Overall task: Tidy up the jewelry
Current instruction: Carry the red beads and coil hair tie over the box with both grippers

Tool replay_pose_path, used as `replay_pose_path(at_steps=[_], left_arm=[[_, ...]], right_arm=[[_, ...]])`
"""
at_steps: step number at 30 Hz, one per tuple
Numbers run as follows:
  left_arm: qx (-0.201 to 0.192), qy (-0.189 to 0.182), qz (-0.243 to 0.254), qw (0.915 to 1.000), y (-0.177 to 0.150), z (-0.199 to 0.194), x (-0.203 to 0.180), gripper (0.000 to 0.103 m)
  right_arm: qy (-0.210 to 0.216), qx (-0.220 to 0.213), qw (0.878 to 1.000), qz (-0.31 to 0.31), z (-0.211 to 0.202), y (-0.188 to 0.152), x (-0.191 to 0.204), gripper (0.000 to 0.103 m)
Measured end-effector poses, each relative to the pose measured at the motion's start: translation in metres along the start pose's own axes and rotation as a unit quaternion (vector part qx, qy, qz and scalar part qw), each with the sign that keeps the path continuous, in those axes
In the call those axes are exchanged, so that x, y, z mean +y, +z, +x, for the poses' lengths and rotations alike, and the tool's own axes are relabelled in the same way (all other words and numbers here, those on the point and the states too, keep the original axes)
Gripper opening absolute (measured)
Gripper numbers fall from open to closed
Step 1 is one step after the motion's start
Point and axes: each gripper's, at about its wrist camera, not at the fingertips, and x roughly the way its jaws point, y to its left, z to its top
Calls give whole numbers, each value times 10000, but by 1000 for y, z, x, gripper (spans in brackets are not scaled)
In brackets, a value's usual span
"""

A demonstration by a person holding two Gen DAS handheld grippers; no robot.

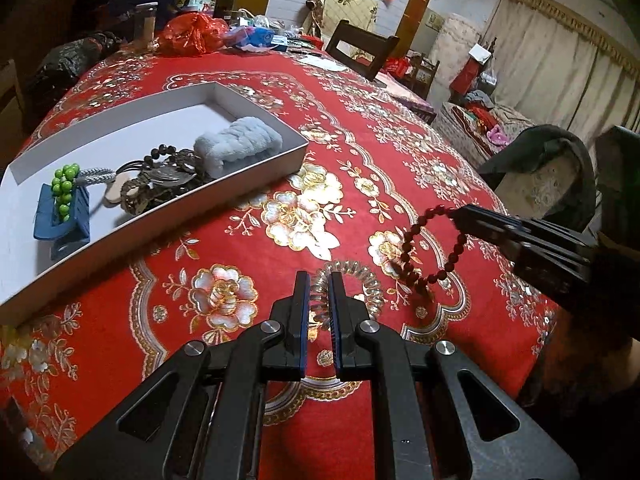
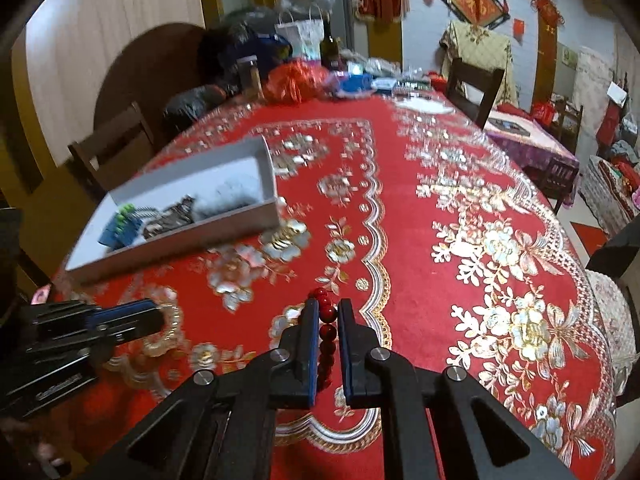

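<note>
The tablecloth (image 1: 360, 100) looks like red cloth with shiny gold and silvery flower print, and the white box (image 1: 298, 152) on its left has matt, smooth card-like walls. In the box lie a fluffy pale-blue scrunchie (image 1: 240, 146), glossy green beads (image 1: 64, 188) and a matt blue plastic hair claw (image 1: 66, 224). Near the front, the clear spiral hair tie (image 1: 356, 280) looks like glossy plastic, the red bead bracelet (image 1: 416, 248) is polished, and both grippers are matt black plastic with metal pivot pins.

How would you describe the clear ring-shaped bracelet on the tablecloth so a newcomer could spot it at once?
Start at the white box on the red floral tablecloth, then come toward the near edge. There the left claw straddles the rim of a clear ribbed bracelet lying flat on the cloth. Unlike the red bead bracelet hanging from the right claw beside it, it is transparent.
</note>
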Motion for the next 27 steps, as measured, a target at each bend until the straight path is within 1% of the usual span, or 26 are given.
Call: replay_pose_path(at_steps=[7,12,15,23,25,27], left_arm=[[-66,103,-5,9999,-1,-8,1,7],[-135,202,-26,9997,-1,-14,5,7],[-160,247,-59,9995,2,-15,10,7],[-285,371,-296,9985,15,-18,38,7],[-382,412,-348,9978,22,-21,48,7],[-531,475,-502,9962,31,-25,63,7]], right_arm=[[330,-230,9988,276,-25,1,8,8],[407,-265,9986,198,-29,6,18,8],[453,-242,9986,82,-24,14,26,8],[562,-335,9974,-308,-5,53,60,8],[626,-393,9965,-397,0,65,70,8],[762,-446,9950,-467,7,79,83,8]])
